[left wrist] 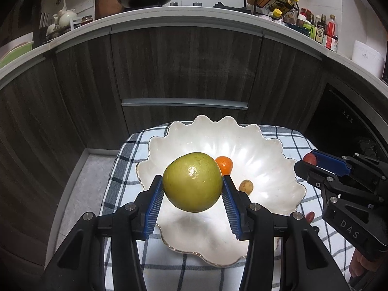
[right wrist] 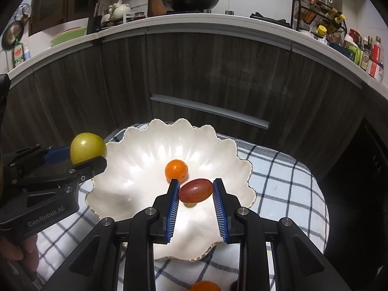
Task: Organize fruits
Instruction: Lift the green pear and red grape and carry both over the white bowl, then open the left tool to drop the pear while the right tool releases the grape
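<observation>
Landmark: white scalloped bowl point(left wrist: 271, 150) with a thin gold rim, on a blue-and-white checked cloth point(left wrist: 126, 160).
Left gripper point(left wrist: 192, 184): over the near left part of the bowl, blue ribbed pads pressed on both sides of a large green round fruit point(left wrist: 192, 181), which hangs clear above the bowl floor.
Same gripper from the right wrist view: its black body point(right wrist: 48, 181) lies at the bowl's left rim, with the green fruit point(right wrist: 87, 150) at its tip.
Orange citrus point(right wrist: 176, 169): small, lying inside the bowl near its middle.
Small yellowish-brown fruit point(left wrist: 246, 186): lying in the bowl, just right of the left gripper's right finger.
Right gripper point(right wrist: 196, 191): over the near middle of the bowl, jaws narrow and clamped on a reddish oval fruit point(right wrist: 196, 190), held above the bowl floor.
Second orange fruit point(right wrist: 202, 286): on the cloth, nearer than the bowl, partly cut off by the picture's edge.
Small red fruit point(left wrist: 310, 216): on the cloth beside the bowl's right rim.
Person's fingers point(right wrist: 24, 249): wrapped on the left gripper's handle.
</observation>
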